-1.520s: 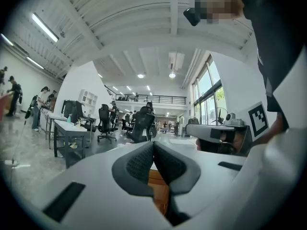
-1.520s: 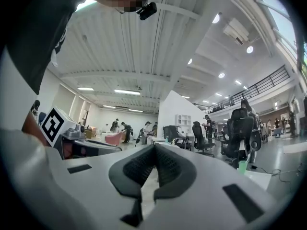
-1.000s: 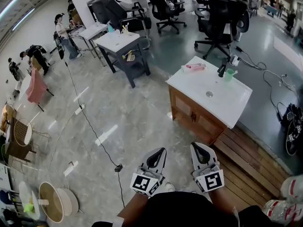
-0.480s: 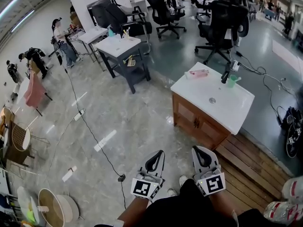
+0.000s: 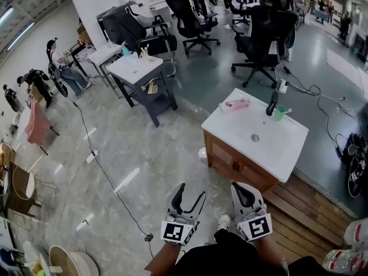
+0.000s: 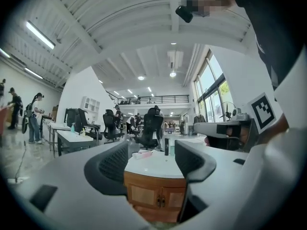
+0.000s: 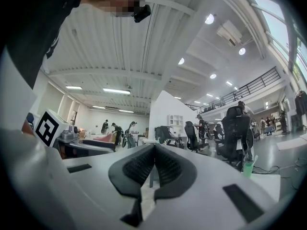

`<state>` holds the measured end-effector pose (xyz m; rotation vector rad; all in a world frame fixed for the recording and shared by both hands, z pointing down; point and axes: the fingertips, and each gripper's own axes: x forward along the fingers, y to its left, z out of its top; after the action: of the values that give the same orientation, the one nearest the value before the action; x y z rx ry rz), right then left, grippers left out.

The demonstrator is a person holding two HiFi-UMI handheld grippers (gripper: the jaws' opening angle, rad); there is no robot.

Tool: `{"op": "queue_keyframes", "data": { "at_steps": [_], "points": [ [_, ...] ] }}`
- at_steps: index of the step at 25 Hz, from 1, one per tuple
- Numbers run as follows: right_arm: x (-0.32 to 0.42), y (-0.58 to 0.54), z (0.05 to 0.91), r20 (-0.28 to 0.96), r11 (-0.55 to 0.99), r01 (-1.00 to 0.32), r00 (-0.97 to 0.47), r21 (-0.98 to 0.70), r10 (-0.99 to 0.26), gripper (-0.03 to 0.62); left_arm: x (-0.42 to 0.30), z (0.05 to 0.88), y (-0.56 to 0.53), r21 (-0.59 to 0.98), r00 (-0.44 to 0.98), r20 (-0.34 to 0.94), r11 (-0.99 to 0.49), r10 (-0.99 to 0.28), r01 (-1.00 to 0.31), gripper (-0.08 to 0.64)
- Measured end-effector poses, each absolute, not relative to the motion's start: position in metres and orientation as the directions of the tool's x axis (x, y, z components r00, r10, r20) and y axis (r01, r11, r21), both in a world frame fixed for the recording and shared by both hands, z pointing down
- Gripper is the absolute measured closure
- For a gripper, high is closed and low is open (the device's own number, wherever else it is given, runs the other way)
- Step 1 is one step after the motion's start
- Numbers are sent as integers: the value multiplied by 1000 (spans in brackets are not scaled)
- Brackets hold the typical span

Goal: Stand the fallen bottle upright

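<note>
Carrying the left claw just opened wide, nothing in it, likely to be ready for the fallen bottle on the counter at 1 o'clock, well apart. Holding the right claw closed and empty, probably as spare.

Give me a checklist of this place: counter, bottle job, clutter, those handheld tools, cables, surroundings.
Surface: white sink counter on a wooden cabinet, mostly bare.
Job's things: pink bottle lying on its side near the counter's far edge.
Clutter: green cup beside the black faucet.
Grippers: left tool open, its jaws have just been opening, nothing between them; right tool shut, empty.
Cables: black cable across the floor; tangled cables right of the counter.
Surroundings: office chairs, grey desk, people at far left.
</note>
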<state>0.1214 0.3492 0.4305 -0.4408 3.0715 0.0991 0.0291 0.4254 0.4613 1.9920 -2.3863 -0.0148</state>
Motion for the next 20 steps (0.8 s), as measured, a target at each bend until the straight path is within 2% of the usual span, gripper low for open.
{"op": "queue_keyframes", "data": {
  "at_steps": [7, 13, 20],
  "points": [
    [109, 277, 426, -46, 952, -303, -952, 38, -302, 577, -2, 453, 362, 17, -261, 25, 261, -965, -965, 181],
    [98, 231, 419, -68, 953, -303, -951, 27, -300, 577, -16, 454, 319, -53, -253, 63, 250, -965, -967, 183],
    [100, 188, 414, -73, 941, -337, -940, 32, -334, 577, -31, 449, 284, -46, -235, 62, 232, -970, -972, 183]
  ]
}}
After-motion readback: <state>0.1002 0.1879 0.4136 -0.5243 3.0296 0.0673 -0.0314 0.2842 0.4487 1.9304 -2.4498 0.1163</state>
